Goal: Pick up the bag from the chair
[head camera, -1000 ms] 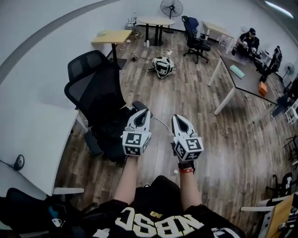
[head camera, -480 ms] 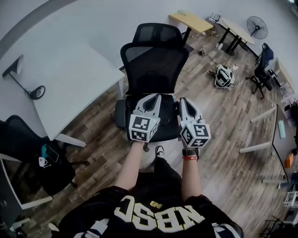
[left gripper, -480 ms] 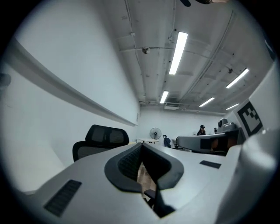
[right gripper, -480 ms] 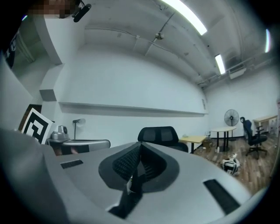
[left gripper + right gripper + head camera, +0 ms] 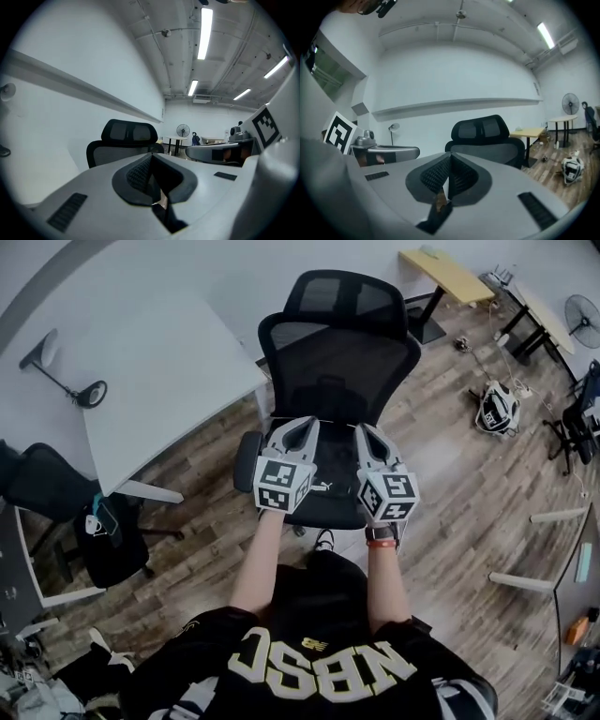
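A black mesh office chair stands in front of me in the head view. On its seat, between the two grippers, lies a black bag with a small white logo. It is hard to tell apart from the dark seat and is partly hidden by the grippers. My left gripper is shut and hovers over the left of the seat. My right gripper is shut over the right of the seat. Neither holds anything. The left gripper and right gripper views show only the chair back, not the bag.
A white desk with a desk lamp stands left of the chair. A second dark chair with loose items sits at the far left. A backpack lies on the wood floor at the right, beyond it a yellow table.
The view has swung from the open floor onto the chair. Both grippers now hang over its seat, side by side, and they have stayed shut.
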{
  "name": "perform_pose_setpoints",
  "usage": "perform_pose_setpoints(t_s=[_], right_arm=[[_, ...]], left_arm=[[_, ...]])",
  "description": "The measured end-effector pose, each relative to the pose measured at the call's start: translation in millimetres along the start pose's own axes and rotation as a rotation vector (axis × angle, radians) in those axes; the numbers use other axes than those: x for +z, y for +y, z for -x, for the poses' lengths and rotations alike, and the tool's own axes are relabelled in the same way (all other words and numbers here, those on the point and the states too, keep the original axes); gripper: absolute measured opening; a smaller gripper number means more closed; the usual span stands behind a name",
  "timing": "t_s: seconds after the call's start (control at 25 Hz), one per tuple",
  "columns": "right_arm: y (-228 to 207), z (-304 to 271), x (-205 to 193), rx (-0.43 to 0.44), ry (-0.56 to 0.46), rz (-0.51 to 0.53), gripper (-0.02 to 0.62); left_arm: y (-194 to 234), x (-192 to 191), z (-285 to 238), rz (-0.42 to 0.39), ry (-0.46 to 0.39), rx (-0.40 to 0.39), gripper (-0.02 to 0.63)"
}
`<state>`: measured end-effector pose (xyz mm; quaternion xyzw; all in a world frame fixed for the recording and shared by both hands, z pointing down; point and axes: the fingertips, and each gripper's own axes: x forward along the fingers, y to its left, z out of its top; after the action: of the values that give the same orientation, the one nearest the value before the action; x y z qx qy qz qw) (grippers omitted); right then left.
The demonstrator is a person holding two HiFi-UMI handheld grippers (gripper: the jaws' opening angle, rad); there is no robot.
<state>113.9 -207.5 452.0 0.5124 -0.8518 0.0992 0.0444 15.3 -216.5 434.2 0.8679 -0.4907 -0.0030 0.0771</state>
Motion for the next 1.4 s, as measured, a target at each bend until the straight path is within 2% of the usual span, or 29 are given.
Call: perform_pose_setpoints(t_s=[0.24,0.36,0.56,0.76,0.84,1.04,1.4], right_arm=[[-58.9,-37.3,-15.5,0.017,0.06,-0.038,0.011],[-82.0,-48.8,-39.5,-0.002,0.119,-0.055,0.01],[-98.0,-68.0,-103.0,-0.014,0.294,-0.158,0.018],[-114.1,-93.8,-169.6,-0.101,0.463,-0.086,0.02],[-119.9,-97.3,-198.6,-0.118,0.514,-0.09,0.021],[-132.9,-106.2,-255.9,-0.134,0.591,-0.088,0.026],[-158.5,-105.2,-372.6,-0.139,0.747,-0.096,0.06]], left_arm=[[18.8,-22.3,-48.7,0.018,0.096,0.077,0.015],[26.5,-53.7,-67.6,0.024,0.173,0.096,0.015],[39.7,-114.0,-90.2,0.07,0.305,0.07,0.017],[62.9,-172.6,-115.3,0.072,0.412,0.035,0.017],[70.3,-201.4,-120.5,0.091,0.453,0.027,0.017],[87.6,-271.3,-122.1,0.149,0.548,0.019,0.017],[114.7,-378.2,-121.7,0.19,0.701,0.016,0.02]])
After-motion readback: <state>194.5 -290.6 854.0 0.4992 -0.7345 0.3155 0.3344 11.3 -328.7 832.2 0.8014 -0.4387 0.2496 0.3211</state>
